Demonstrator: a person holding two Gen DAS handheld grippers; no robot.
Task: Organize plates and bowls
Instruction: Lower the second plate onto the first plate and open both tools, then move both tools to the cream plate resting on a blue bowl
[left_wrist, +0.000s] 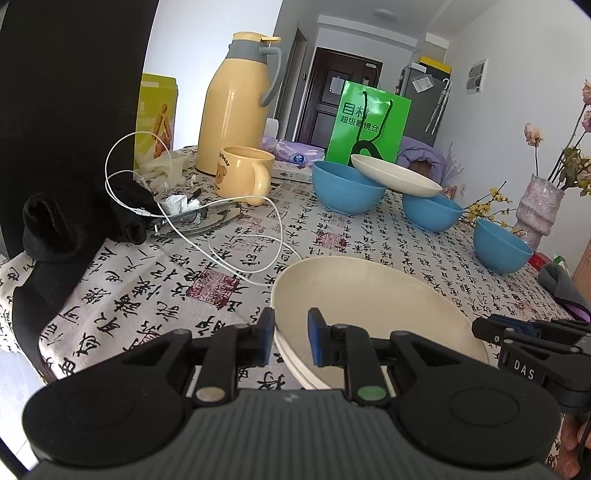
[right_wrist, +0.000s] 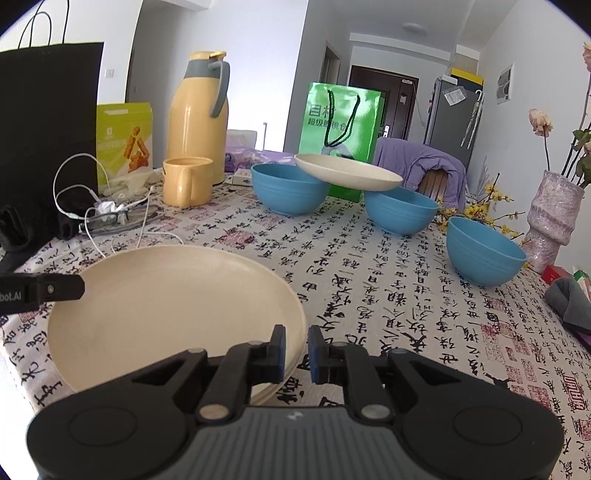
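Two stacked cream plates (left_wrist: 369, 295) (right_wrist: 166, 295) lie on the printed tablecloth near the front edge. My left gripper (left_wrist: 291, 339) straddles their left rim; its outer pad is at the rim and its inner pad stands off, so it is open. My right gripper (right_wrist: 296, 349) is shut on the right rim of the same stack, and it also shows at the right of the left wrist view (left_wrist: 491, 326). Farther back, another cream plate (left_wrist: 395, 173) (right_wrist: 347, 171) rests tilted across two blue bowls (left_wrist: 347, 188) (left_wrist: 432, 214). A third blue bowl (left_wrist: 502, 247) stands alone to the right.
A yellow thermos (left_wrist: 236, 103) and a yellow mug (left_wrist: 243, 173) stand at the back left, a green paper bag (left_wrist: 369, 125) behind the bowls. A white cable (left_wrist: 221, 236) and black cloth (left_wrist: 74, 221) lie left. At the right are a vase (left_wrist: 535, 210) and grey cloth (right_wrist: 569, 302).
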